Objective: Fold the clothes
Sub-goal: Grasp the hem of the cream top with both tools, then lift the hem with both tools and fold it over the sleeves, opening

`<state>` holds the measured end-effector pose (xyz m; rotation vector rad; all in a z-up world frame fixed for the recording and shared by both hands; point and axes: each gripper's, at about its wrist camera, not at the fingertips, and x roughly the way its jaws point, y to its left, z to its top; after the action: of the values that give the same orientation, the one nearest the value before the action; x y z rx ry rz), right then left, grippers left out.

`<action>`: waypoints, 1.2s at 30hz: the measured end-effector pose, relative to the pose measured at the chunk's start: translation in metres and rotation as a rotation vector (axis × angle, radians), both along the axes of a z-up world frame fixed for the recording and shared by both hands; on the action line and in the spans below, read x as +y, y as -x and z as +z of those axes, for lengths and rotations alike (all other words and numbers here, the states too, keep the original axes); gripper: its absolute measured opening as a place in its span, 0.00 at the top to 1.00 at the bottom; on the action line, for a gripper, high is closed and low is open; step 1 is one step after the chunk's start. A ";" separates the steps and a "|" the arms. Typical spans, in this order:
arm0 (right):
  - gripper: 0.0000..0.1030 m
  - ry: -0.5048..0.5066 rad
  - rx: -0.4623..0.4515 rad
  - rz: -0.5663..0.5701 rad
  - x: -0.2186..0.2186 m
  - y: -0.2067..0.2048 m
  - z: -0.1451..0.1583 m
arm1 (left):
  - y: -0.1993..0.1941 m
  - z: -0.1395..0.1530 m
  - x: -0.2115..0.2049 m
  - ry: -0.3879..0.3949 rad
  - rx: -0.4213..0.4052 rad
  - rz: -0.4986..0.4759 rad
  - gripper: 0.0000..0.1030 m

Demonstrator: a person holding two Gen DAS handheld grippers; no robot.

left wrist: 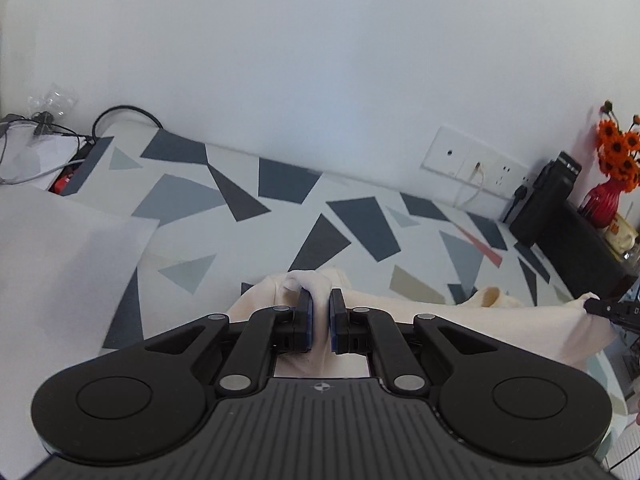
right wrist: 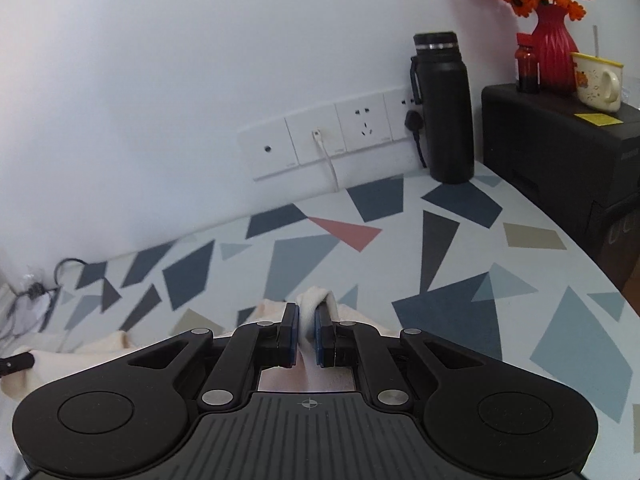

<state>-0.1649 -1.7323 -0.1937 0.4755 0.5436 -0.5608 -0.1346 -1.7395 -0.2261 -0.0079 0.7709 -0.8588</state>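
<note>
Cream cloth, soft and bunched, is what I have: my left gripper is pinched tight on one corner of the garment, my right gripper clamped on another. The fabric hangs stretched between them, above the patterned table, toward six o'clock in both views. By my reckoning the folding has barely started: no crease or flat fold shows. Laying it down and doubling it over is all left. The black bottle stands well clear at one o'clock.
</note>
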 end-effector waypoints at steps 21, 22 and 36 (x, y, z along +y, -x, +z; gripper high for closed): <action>0.25 0.167 0.220 0.045 0.067 -0.015 -0.002 | 0.008 0.018 0.025 -0.041 0.001 -0.208 0.40; 0.25 0.159 0.243 0.069 0.073 -0.016 -0.006 | 0.017 0.013 0.022 -0.061 0.018 -0.235 0.40; 0.23 0.210 0.395 0.225 0.090 -0.065 -0.057 | 0.028 -0.027 -0.031 -0.247 0.004 -0.274 0.40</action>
<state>-0.1003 -1.6426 -0.2511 0.0987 0.8925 -0.4902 -0.1622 -1.7706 -0.2533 0.3214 0.8909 -1.0163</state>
